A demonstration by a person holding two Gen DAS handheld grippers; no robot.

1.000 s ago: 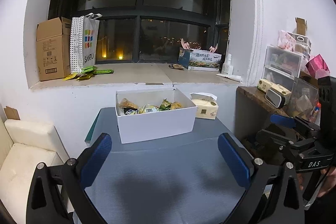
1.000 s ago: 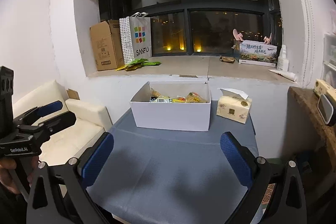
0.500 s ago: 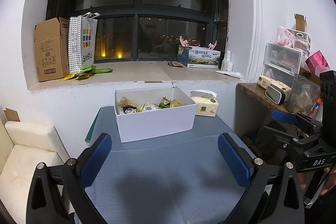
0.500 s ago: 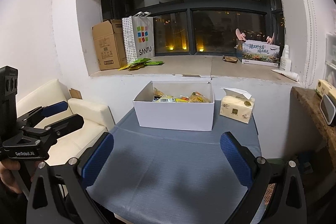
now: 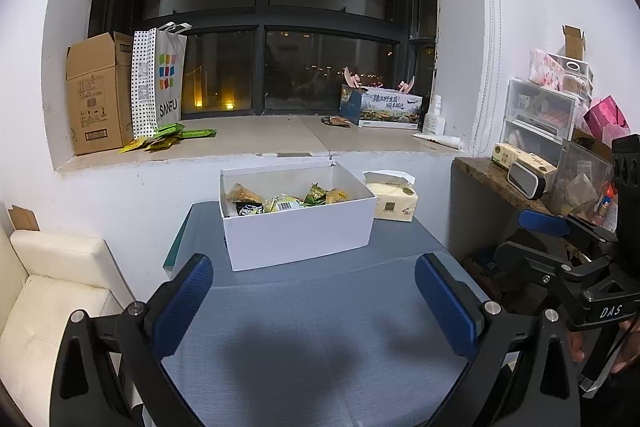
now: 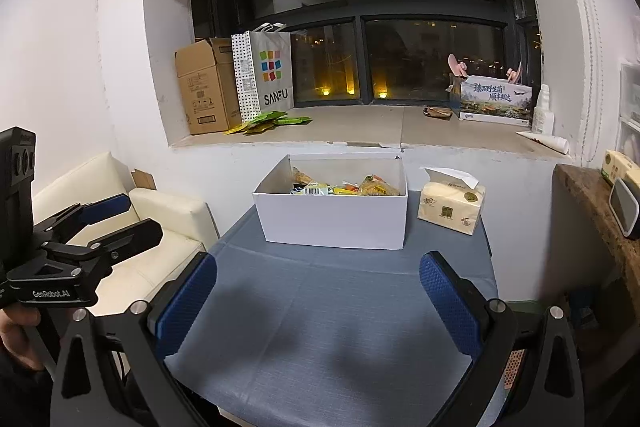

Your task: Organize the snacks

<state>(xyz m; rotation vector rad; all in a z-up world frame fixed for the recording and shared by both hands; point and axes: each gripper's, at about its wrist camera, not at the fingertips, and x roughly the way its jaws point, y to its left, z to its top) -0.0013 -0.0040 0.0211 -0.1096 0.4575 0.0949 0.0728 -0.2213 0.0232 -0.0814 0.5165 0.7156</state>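
Both the left gripper [image 5: 314, 301] and right gripper [image 6: 318, 301] hang with jaws spread wide and empty, short of the white box [image 5: 298, 229], whose snack packets [image 5: 280, 203] look light, crinkly and slippery, best pinched by a sealed edge.

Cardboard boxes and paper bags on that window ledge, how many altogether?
2: a brown cardboard box at the ledge's left end, and a white shopping bag right beside it. Anything behind them is hidden.

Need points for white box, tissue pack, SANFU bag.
white box [image 5: 298, 237], left wrist view, on its front wall.
tissue pack [image 6: 450, 209], right wrist view, on its front face.
SANFU bag [image 6: 274, 75], right wrist view, on the printed front panel.
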